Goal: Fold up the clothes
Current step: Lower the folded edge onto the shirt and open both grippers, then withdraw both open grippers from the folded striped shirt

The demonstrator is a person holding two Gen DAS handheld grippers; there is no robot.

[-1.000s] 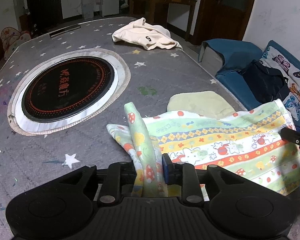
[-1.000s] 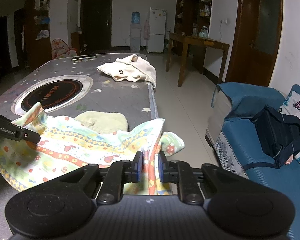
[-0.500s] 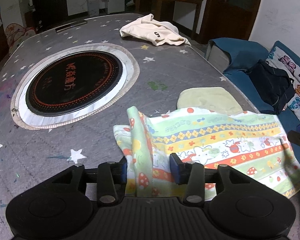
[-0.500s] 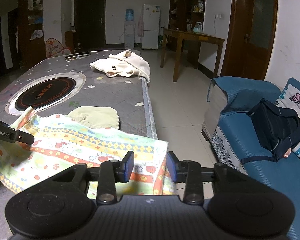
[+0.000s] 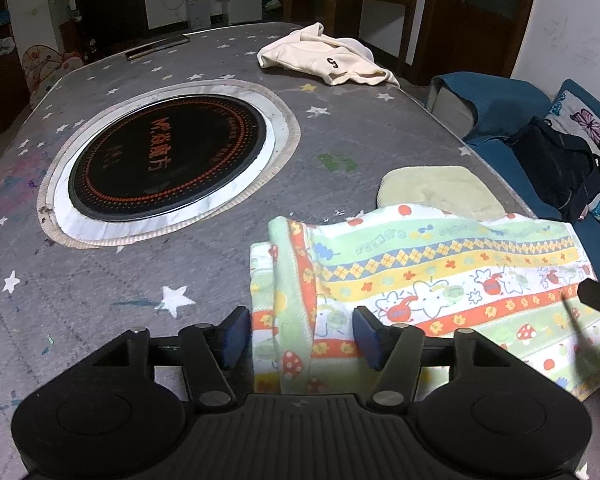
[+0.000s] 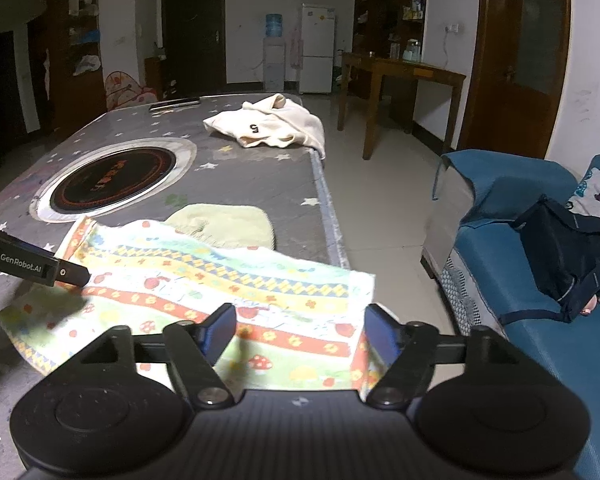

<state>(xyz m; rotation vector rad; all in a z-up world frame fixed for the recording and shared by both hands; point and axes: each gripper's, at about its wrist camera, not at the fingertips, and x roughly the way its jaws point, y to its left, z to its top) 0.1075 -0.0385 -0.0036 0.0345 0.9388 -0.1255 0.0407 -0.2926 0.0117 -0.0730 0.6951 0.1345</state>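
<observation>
A colourful striped cloth with mushroom and star prints (image 5: 440, 276) lies flat on the grey starred table, folded over at its left edge; it also shows in the right wrist view (image 6: 220, 280). My left gripper (image 5: 302, 336) is open over the cloth's near left edge, holding nothing. My right gripper (image 6: 300, 332) is open over the cloth's near right corner at the table's edge, holding nothing. A pale green cloth (image 5: 436, 190) lies just beyond the striped one, and a cream garment with a "5" (image 5: 328, 60) lies at the far end.
A round black induction plate (image 5: 168, 160) is set into the table (image 5: 100, 280) on the left. A blue sofa (image 6: 540, 320) with a black bag (image 6: 568, 256) stands to the right. A wooden table (image 6: 400, 76) and a fridge are behind.
Both grippers have opened and let go of the striped cloth, which has dropped flat onto the table. Both have drawn back a little.
</observation>
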